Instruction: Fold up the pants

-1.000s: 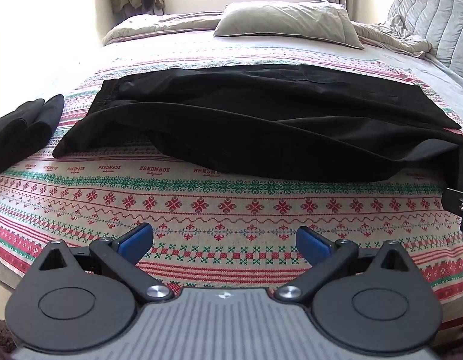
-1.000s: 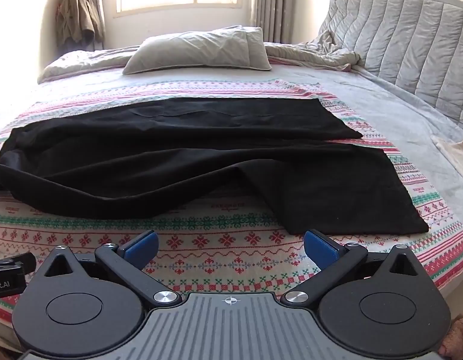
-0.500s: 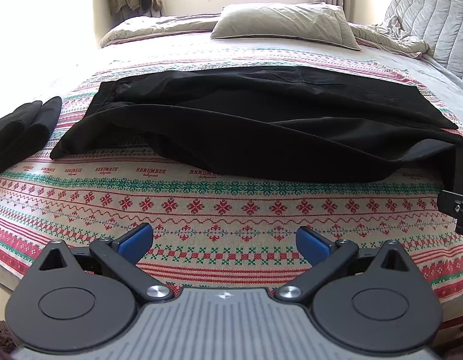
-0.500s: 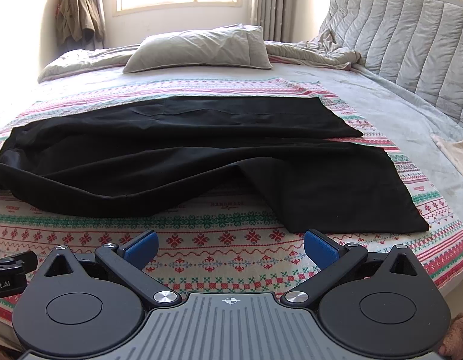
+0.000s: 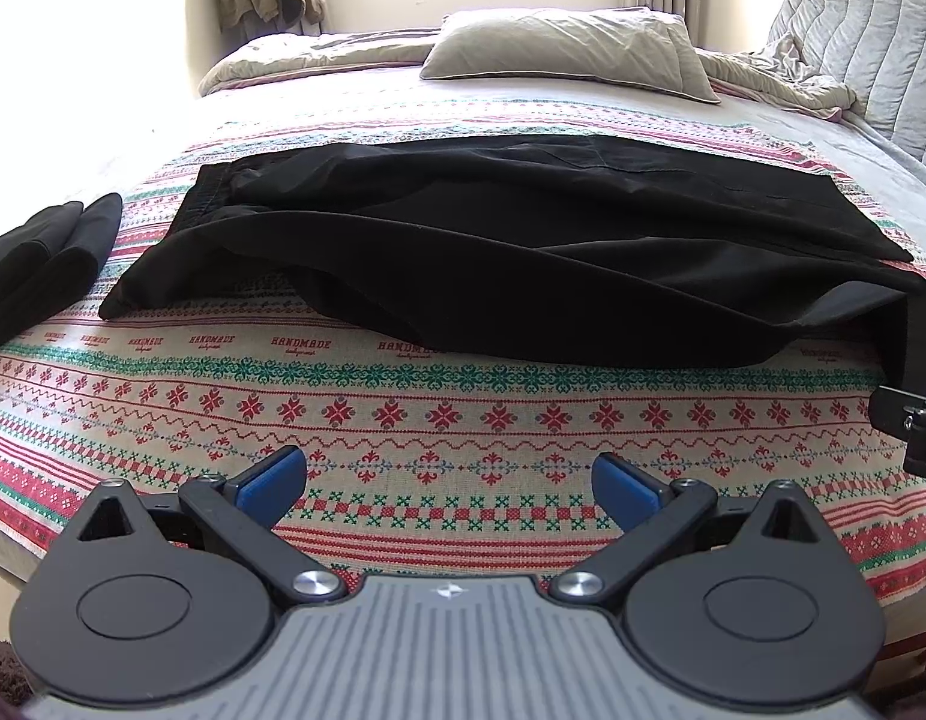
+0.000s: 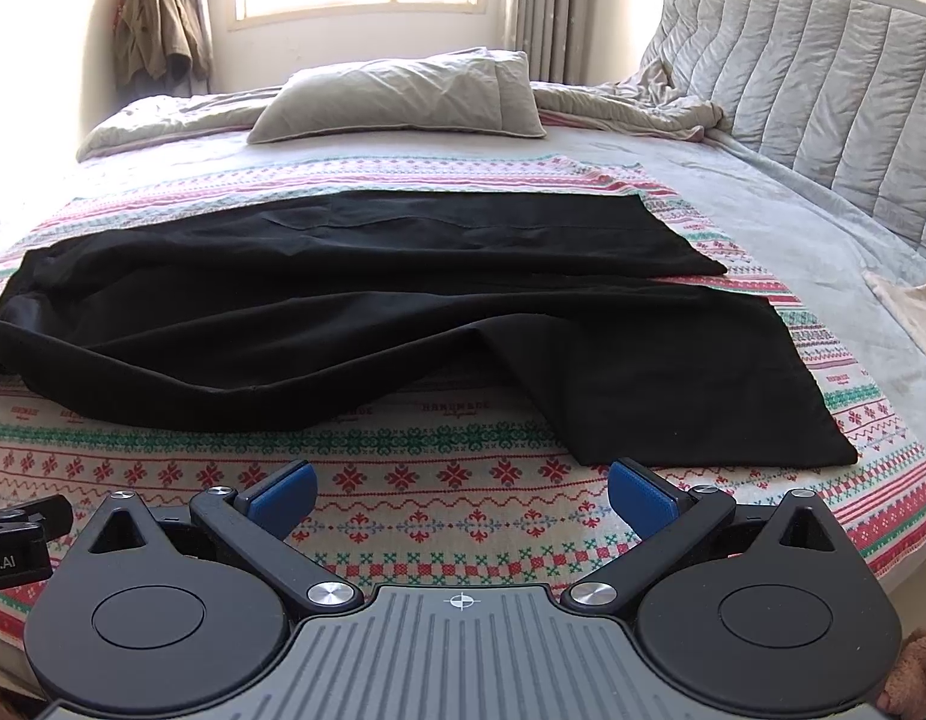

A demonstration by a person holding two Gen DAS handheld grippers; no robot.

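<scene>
Black pants (image 5: 523, 264) lie spread across the patterned blanket (image 5: 402, 414) on the bed, their long axis running side to side along the blanket's near edge: waistband toward the left edge, leg hems toward the right, where the headboard (image 6: 823, 102) stands. We see the two legs partly overlapped, the far one flat, the near one rumpled, with its hem end (image 6: 703, 396) splayed toward the blanket's near right corner.

We hold both grippers low over the near edge of the blanket, short of the pants. The left gripper (image 5: 449, 480) has its blue-padded fingers (image 5: 270, 477) spread wide with nothing between them; the pants lie ahead of it, apart, their near fold across the whole width of its view. The right gripper (image 6: 463, 489) is likewise spread wide and empty, its right finger (image 6: 640, 495) just short of the near leg's hem, not touching as far as we can tell.

A second dark folded garment (image 5: 42, 258) sits at the blanket's left edge; a grey pillow (image 6: 402, 99) lies beyond the pants, toward the window
</scene>
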